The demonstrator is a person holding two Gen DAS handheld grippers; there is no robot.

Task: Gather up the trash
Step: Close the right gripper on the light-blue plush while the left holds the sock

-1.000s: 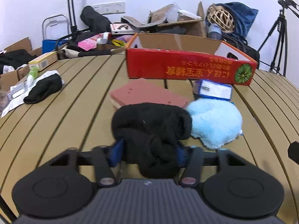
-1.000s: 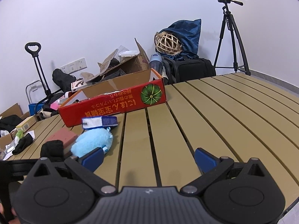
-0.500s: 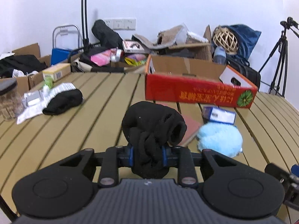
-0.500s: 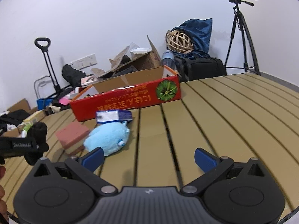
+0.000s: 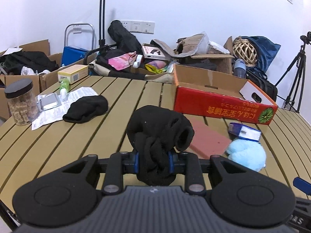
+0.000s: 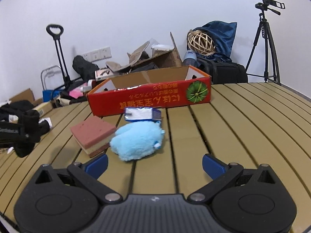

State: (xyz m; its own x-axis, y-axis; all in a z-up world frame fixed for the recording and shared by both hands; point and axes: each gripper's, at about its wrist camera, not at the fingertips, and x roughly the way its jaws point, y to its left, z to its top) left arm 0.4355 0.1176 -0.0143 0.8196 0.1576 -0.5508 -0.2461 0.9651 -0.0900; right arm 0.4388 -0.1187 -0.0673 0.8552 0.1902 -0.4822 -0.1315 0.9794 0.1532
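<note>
The left gripper [image 5: 153,160] has its jaws clamped tight on a bunched black sock [image 5: 159,136], lifted clear above the slatted bench [image 5: 48,145]. The right gripper [image 6: 154,164] hangs with jaws wide and nothing between them, just short of a fluffy blue plush toy [image 6: 138,140]. Touching the toy lie a pink sponge block [image 6: 93,133] and a small blue-and-white carton [image 6: 142,114]. Behind them, by the bench's far edge, stands an open red cardboard box [image 6: 149,98]. A second black sock [image 5: 85,108] lies near the bench's left edge.

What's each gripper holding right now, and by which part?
Left gripper: black sock, pinched around its bunched lower end, clear of the table. Right gripper: nothing, fingers apart.
</note>
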